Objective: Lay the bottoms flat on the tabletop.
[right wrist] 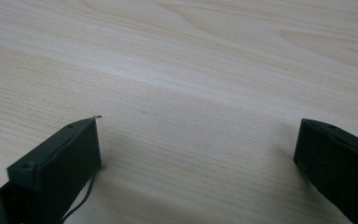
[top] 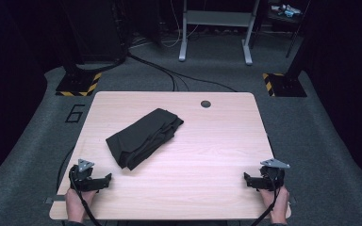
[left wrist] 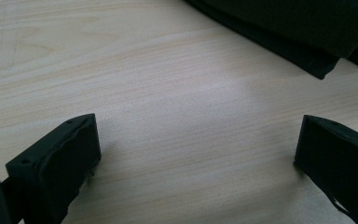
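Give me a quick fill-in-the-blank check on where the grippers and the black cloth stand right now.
1. The folded black cloth lies on the wooden table, nearer the ____ gripper.
2. The jaws of the left gripper stand ____, with bare wood between them.
3. The right gripper holds ____.
4. The round cable hole sits near the table's ____ edge.

Missing words: left; open; nothing; far
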Demonstrator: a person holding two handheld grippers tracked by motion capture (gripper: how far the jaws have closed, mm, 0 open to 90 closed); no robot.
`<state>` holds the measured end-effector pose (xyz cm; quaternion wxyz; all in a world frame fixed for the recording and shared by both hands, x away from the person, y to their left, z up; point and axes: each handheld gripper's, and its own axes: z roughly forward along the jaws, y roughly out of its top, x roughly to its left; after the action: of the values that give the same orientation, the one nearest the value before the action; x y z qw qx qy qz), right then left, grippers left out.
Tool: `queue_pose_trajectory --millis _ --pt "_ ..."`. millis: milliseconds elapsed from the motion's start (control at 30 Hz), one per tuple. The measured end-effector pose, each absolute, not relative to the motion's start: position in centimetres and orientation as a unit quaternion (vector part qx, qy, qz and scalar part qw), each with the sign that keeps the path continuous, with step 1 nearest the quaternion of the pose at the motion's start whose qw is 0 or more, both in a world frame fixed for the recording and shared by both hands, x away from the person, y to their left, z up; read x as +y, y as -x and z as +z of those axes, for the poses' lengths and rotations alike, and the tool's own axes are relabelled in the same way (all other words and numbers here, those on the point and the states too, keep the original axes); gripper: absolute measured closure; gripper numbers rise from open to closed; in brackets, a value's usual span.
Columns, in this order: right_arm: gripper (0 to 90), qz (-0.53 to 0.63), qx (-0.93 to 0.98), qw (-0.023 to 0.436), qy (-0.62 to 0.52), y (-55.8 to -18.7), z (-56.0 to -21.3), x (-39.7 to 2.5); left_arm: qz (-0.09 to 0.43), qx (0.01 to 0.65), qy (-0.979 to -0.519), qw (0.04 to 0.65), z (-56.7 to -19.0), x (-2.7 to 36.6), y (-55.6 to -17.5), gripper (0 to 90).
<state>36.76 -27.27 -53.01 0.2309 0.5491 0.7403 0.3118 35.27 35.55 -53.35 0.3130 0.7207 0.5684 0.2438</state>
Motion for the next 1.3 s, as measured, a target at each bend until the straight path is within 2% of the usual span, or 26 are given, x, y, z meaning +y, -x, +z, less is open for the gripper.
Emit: queue_pose_trajectory --millis 433,600,1100,1300 --pt "0.0 0.311 0.741 0.231 -0.548 -36.8 -53.0 -27.3 0.239 0.57 -0.723 0.31 -53.2 35.7 -35.2 0.0" --pt "0.0 0.311 0.74 0.231 -0.55 -36.8 -53.0 -27.3 0.234 0.581 -0.708 0.328 -52.9 36.1 -35.5 0.0" --pt "0.0 0.311 0.739 0.232 -0.552 -36.9 -53.0 -27.3 0.239 0.561 -0.7 0.371 -47.3 35.1 -39.5 0.0" --pt "0.0 0.311 0.739 0.232 -0.552 -36.9 -53.0 -27.3 0.251 0.525 -0.722 0.374 -44.5 32.2 -41.9 0.0"
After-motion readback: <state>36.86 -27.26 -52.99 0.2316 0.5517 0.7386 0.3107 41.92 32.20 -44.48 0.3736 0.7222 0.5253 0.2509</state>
